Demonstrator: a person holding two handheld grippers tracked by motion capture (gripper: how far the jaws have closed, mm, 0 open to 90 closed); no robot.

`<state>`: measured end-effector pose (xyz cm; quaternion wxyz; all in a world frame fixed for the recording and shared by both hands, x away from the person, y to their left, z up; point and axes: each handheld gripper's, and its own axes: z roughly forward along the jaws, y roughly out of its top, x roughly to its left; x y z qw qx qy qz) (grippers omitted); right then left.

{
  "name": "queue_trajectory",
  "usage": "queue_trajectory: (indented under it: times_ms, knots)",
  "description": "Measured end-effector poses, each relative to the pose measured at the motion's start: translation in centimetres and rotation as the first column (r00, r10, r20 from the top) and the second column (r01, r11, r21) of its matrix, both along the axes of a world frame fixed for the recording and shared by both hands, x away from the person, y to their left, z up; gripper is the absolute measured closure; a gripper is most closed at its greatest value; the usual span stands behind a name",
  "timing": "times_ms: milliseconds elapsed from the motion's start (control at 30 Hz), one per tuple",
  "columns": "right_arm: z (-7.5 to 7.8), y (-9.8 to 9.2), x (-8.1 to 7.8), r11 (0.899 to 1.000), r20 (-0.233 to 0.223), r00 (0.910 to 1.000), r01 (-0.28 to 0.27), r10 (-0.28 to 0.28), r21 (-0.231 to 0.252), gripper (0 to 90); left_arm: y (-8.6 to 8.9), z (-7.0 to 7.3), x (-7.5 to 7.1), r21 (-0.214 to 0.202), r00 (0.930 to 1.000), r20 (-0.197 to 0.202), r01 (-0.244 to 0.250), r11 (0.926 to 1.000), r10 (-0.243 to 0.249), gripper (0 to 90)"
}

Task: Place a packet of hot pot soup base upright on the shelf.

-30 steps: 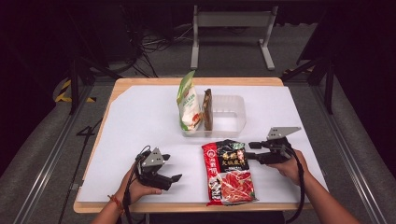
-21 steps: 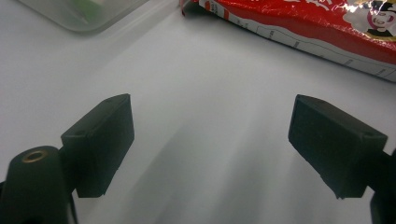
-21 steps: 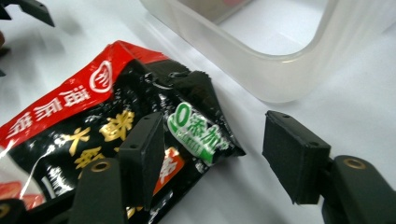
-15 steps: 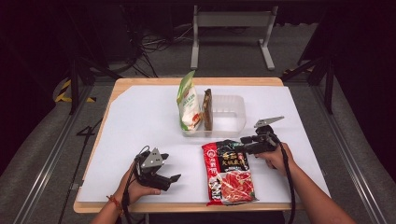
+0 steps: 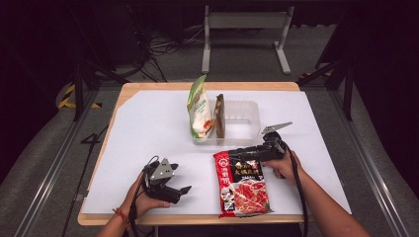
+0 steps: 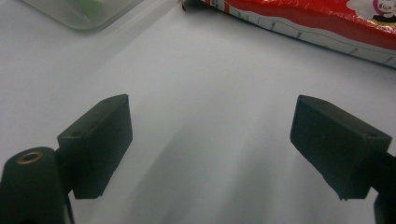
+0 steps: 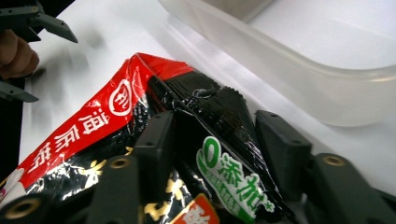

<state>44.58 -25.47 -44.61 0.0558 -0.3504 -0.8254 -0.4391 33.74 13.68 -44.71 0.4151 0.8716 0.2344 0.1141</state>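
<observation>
Red soup packet (image 5: 243, 181) lies flat on the white table (image 5: 148, 133), just in front of the clear tub (image 5: 242, 123). The right gripper (image 7: 212, 140) has been closing and pinches its bunched top edge. The left gripper (image 6: 210, 140) rests spread wide, with nothing in it.

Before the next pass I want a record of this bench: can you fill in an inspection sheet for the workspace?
Surface: white sheet over a wooden table, unmarked.
Job's things: red and black packet lies flat near the front edge; its top edge is bunched up between the right gripper's fingers. Clear tray behind it holds an upright green and white pouch and a dark packet.
Clutter: nothing seen.
Grippers: right gripper has just been closing on the packet's top edge; left gripper open over bare sheet.
Cables: one trails from each gripper; more lie on the floor behind.
Surroundings: dark room, metal stand beyond the table.
</observation>
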Motion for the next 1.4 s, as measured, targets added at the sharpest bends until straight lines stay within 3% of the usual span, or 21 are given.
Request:
queue_trajectory:
  times_ms: [133,433,600,767,1000,1067,1133,1400]
  knots:
    - [0.0,-0.2,0.0,1.000,-0.010,0.9999,0.000,0.000,0.028,62.0,0.0,-0.1,0.1,0.005,1.0000,-0.002,0.002,1.0000,-0.002,13.7]
    - [0.4,-0.9,-0.5,0.998,0.004,0.9998,-0.020,0.020,0.058,75.6,0.0,-0.1,0.1,0.011,1.0000,-0.005,0.002,0.9999,-0.002,13.7]
    - [2.1,-1.3,-1.5,0.996,0.067,0.9972,-0.040,0.035,0.081,84.3,0.2,0.0,0.2,0.006,1.0000,-0.003,-0.005,1.0000,0.005,13.7]
    - [3.4,-1.4,-2.5,0.993,0.110,0.9931,-0.053,0.041,0.108,86.1,0.5,0.1,0.2,-0.003,0.9998,0.000,-0.018,0.9998,0.018,13.7]
    - [5.8,-1.2,-4.3,0.985,0.213,0.9745,-0.103,0.072,0.136,87.6,1.0,0.4,0.2,-0.014,0.9994,0.008,-0.033,0.9994,0.033,13.6]
    - [6.2,-1.2,-4.6,0.984,0.224,0.9711,-0.114,0.082,0.138,87.7,1.0,0.4,0.2,-0.021,0.9994,0.004,-0.035,0.9992,0.035,13.6]
    - [7.0,-1.1,-5.1,0.982,0.259,0.9611,-0.133,0.095,0.136,87.8,1.2,0.4,0.3,-0.020,0.9992,0.007,-0.038,0.9991,0.038,13.7]
    - [7.9,-0.9,-5.5,0.978,0.289,0.9536,-0.135,0.085,0.156,88.2,1.5,0.6,0.3,-0.030,0.9989,0.009,-0.046,0.9985,0.046,13.7]
